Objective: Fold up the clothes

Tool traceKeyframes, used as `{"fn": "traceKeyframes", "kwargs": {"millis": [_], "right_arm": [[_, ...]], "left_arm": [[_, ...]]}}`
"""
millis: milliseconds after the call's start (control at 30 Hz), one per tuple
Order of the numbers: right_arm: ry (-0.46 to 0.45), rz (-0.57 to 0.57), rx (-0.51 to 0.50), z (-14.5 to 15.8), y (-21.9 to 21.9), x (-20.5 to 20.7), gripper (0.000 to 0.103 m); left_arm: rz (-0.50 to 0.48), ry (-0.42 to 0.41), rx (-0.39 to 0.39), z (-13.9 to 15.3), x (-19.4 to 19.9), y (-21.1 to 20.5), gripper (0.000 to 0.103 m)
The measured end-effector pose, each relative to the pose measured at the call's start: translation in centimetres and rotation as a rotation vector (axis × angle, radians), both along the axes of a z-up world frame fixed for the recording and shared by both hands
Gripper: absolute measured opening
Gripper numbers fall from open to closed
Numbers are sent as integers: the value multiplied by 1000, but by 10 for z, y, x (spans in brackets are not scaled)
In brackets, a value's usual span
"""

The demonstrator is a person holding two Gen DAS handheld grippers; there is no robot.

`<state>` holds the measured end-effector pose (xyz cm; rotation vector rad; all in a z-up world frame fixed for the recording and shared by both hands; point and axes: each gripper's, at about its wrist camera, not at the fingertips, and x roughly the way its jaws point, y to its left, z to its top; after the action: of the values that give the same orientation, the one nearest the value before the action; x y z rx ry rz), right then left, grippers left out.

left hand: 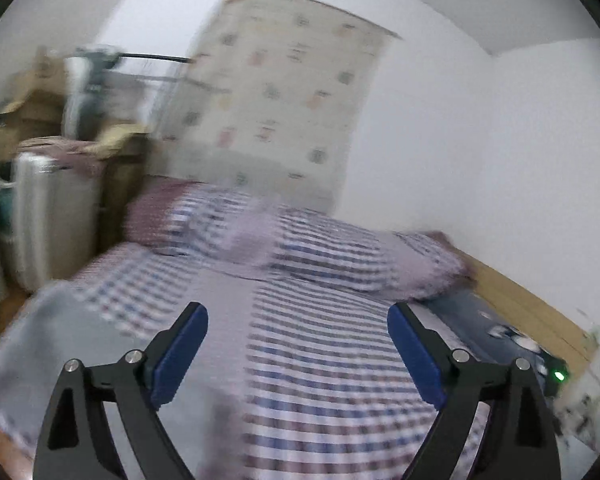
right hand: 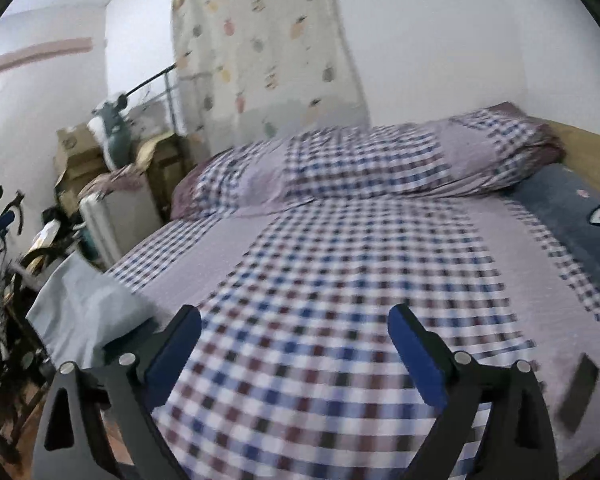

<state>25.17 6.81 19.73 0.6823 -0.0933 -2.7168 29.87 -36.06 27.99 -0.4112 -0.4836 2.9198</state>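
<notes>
Two hand-held grippers hover above a bed, each seen from its own wrist camera and each with its jaws spread wide and nothing between the blue pads. The left hand-held gripper (left hand: pixel 298 320) points along the bed (left hand: pixel 324 380) toward the pillows (left hand: pixel 300 240) in the middle of the frame; this view is blurred. The right hand-held gripper (right hand: pixel 295 322) sits over the checked sheet (right hand: pixel 340 300), also aimed toward the pillows (right hand: pixel 380 160) in the upper right.

A pale grey-blue cloth (right hand: pixel 84 304) lies at the bed's edge in the lower left of the right view, just beside the left finger; whether they touch I cannot tell. It looks flat with soft creases, one corner hanging off the edge. In the left view the same cloth (left hand: pixel 32 344) fills the lower left, smeared by blur.

A dark blue blanket (right hand: pixel 572 216) lies along the right side, and a dark flat object (right hand: pixel 578 392) rests on the sheet at lower right.
</notes>
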Motion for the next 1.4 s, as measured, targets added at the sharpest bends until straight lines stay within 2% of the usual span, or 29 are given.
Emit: {"fn": "traceKeyframes", "kwargs": {"millis": [67, 133, 233, 367, 500, 667, 767, 900, 1033, 1233, 1300, 1400], "right_arm": [[14, -32, -6, 6, 26, -1, 101], [23, -59, -14, 9, 49, -6, 102], [23, -100, -25, 11, 77, -16, 103], [-4, -145, -38, 6, 101, -44, 103], [-24, -164, -18, -10, 102, -80, 103], [-82, -193, 11, -59, 91, -138, 103], [-145, -230, 21, -95, 89, -167, 103], [-247, -248, 54, -146, 91, -200, 103], [-339, -253, 99, -194, 92, -227, 103], [-436, -213, 124, -236, 90, -247, 103], [-441, -212, 132, -240, 89, -248, 103], [-434, -218, 154, -246, 87, -250, 103]], "left_arm": [[-66, 2, 11, 1, -13, 39, 103], [-128, -5, 15, -3, -28, 81, 103], [-167, -31, 15, -14, -51, 129, 103], [-179, -87, 14, -42, -92, 178, 103], [-135, -163, 15, -79, -141, 204, 103], [-78, -276, -44, -145, -208, 232, 103], [-57, -357, -134, -193, -244, 253, 103], [-47, -468, -180, -257, -274, 267, 103], [-34, -530, -231, -298, -292, 276, 103], [10, -576, -301, -339, -313, 282, 103], [27, -609, -320, -347, -315, 285, 103], [45, -607, -325, -348, -316, 286, 103]]}}
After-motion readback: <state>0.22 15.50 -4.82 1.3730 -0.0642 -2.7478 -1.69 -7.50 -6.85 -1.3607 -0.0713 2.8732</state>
